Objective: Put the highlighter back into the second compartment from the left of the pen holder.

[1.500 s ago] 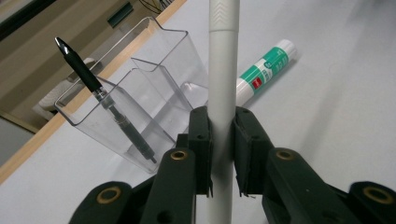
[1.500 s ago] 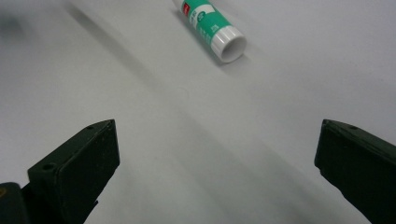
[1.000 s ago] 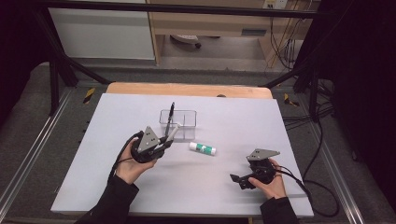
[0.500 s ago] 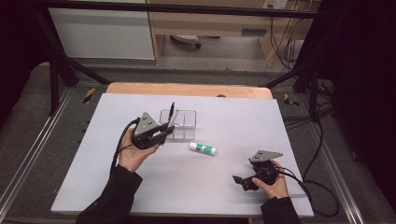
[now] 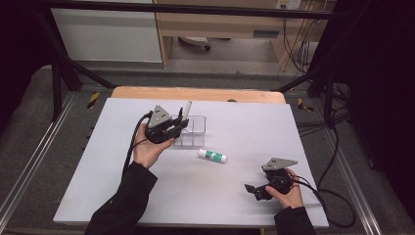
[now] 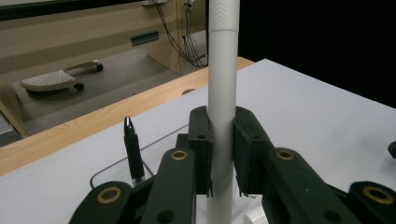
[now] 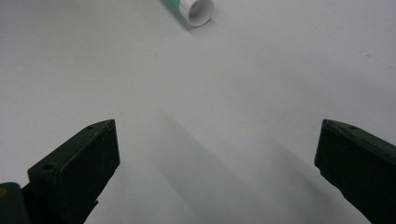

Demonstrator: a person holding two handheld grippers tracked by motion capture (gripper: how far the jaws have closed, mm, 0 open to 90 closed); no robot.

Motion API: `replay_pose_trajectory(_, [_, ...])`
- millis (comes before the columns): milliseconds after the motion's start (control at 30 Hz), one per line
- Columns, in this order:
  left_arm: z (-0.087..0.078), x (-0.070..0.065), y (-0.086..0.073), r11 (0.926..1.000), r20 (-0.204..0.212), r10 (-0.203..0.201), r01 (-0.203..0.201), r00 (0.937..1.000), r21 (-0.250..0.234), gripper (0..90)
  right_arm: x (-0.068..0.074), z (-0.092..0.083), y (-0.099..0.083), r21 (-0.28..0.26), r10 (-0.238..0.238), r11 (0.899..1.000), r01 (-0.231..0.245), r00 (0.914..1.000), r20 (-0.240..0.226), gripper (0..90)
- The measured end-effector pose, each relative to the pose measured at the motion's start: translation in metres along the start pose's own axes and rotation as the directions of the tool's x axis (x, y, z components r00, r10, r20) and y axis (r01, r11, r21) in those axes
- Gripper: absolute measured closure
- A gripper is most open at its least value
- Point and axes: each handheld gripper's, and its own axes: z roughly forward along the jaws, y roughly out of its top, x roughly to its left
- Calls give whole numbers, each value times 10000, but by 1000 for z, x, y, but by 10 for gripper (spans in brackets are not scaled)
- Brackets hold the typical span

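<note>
Left hand [image 5: 149, 149] raised at ten o'clock of the table, black two-jaw left gripper [image 5: 182, 125] pointing toward two o'clock, jaws clamped, right hand [image 5: 288, 192] resting at five o'clock, black right gripper [image 5: 252, 190] aimed toward nine o'clock, jaws spread wide

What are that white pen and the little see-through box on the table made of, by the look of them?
White pen: probably matte plastic, with a smooth, dull, even barrel. See-through box: likely clear plastic or acrylic; the table shows through its thin walls.

The left gripper [image 5: 177, 126] is lifting the white pen [image 5: 186, 109] up and back, over the clear organizer [image 5: 195, 137]
</note>
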Motion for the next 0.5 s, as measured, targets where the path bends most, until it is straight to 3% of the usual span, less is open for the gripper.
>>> replay_pose_trajectory(500, [28, 9, 17, 10000, -461, -74, 73, 9989, -23, 777, 0, -1, 0, -86, 19, 10000, -19, 10000, -22, 6])
